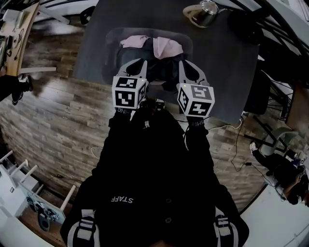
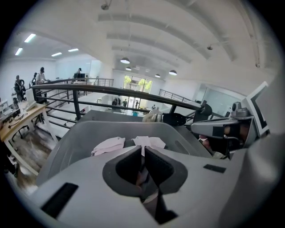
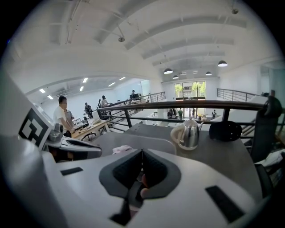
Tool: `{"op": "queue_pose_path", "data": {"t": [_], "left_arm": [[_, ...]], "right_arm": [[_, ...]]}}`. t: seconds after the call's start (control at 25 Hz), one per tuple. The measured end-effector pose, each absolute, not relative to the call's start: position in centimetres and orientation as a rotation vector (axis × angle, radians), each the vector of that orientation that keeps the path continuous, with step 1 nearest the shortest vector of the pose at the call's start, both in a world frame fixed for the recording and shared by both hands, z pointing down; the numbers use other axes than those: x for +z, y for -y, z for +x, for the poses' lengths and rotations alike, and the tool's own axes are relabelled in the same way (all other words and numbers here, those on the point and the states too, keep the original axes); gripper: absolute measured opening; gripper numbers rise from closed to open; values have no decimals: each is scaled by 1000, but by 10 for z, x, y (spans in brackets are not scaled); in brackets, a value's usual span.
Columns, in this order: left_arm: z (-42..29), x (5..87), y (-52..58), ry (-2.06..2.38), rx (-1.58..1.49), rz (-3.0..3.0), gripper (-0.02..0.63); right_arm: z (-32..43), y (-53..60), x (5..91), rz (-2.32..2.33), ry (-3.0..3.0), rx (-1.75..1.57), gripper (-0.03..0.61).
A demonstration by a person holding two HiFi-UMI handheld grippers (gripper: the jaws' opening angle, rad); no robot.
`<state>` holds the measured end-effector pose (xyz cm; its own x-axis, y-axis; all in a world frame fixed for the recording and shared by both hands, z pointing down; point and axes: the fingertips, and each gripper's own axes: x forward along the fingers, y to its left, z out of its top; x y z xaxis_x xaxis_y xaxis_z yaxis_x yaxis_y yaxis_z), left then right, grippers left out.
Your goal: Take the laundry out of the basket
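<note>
A grey laundry basket [image 1: 112, 50] stands on a dark table [image 1: 227, 62]. In it lie two pale pink garments [image 1: 134, 41] [image 1: 167, 47] on darker clothing. My left gripper [image 1: 142, 62] and right gripper [image 1: 186, 63] hover side by side above the basket's near half, both shut, with no cloth visibly caught. In the left gripper view the closed left gripper [image 2: 142, 149] points at the pink garments [image 2: 109, 144] inside the basket [image 2: 67, 142]. In the right gripper view the closed right gripper [image 3: 141, 151] points past the basket rim [image 3: 133, 141], with a bit of pink cloth [image 3: 122, 149] beyond.
A steel kettle [image 1: 206, 12] [image 3: 189, 133] and a black round object [image 3: 225, 130] sit at the table's far right. A railing [image 2: 111, 89] runs behind the table. Wooden floor [image 1: 58, 111] surrounds it, with white shelving [image 1: 19, 183] at the lower left.
</note>
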<state>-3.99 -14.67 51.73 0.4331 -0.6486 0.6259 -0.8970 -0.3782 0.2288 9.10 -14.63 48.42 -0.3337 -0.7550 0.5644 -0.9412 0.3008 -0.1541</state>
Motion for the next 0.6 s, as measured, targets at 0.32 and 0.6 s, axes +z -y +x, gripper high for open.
{"op": "queue_pose_path", "data": {"t": [0.32, 0.6], "left_arm": [[-28, 569, 161, 1110, 817, 2129, 196], [-15, 602, 167, 969, 929, 2095, 392]], "right_arm": [[93, 167, 494, 1508, 2188, 696, 14], [94, 181, 506, 1491, 2179, 726, 14]]}}
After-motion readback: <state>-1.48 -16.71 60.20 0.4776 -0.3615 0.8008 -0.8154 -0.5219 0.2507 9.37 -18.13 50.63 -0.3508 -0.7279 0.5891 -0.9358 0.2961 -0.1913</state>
